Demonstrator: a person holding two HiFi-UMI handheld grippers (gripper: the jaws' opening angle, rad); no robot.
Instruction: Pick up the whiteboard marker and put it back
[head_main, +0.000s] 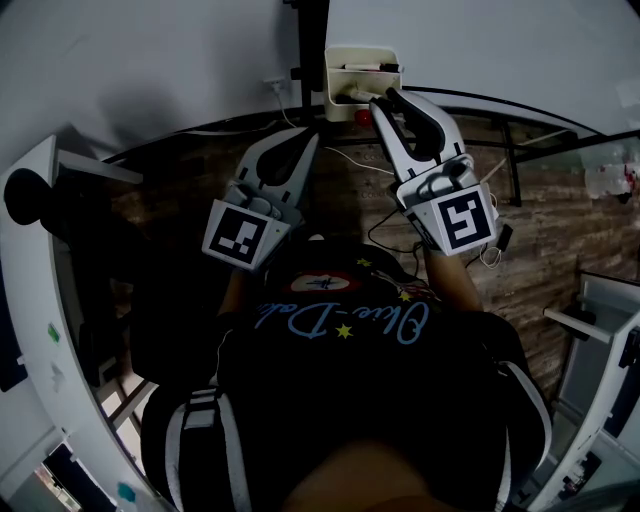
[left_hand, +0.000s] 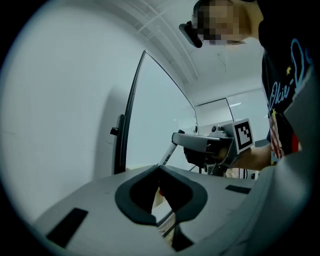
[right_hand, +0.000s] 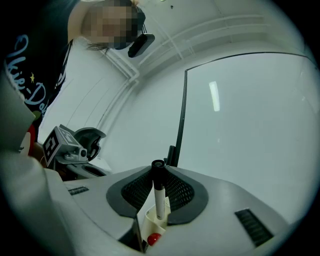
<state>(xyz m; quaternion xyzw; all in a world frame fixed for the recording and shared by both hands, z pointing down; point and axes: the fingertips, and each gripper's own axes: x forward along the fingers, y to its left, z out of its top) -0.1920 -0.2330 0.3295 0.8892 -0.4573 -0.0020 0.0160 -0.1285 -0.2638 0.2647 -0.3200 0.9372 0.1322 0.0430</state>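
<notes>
Right gripper view is showing the right hand-held gripper (right_hand: 158, 181) clamping the whiteboard marker (right_hand: 159, 197) between its ribbed pads, jaws closed in on the barrel. The marker is standing roughly upright, black end up. Its lower end is dipping towards the white holder (right_hand: 150, 221) just below the jaws, where a small red object (right_hand: 154, 239) is sitting. Whether the tip is already resting inside the holder is not something I can tell.

From the head view, this hand-held gripper is reaching up against the holder, which is hanging by the whiteboard (right_hand: 245, 125). The left hand-held gripper (left_hand: 160, 175) is hanging back lower down. Its jaws are meeting at the tips and gripping nothing.

So the pick-up is looking done, and the put-back is appearing to be in its last part. What is remaining, by my reading, is lowering the marker fully into the holder, opening the jaws and pulling clear without dragging it out again.
</notes>
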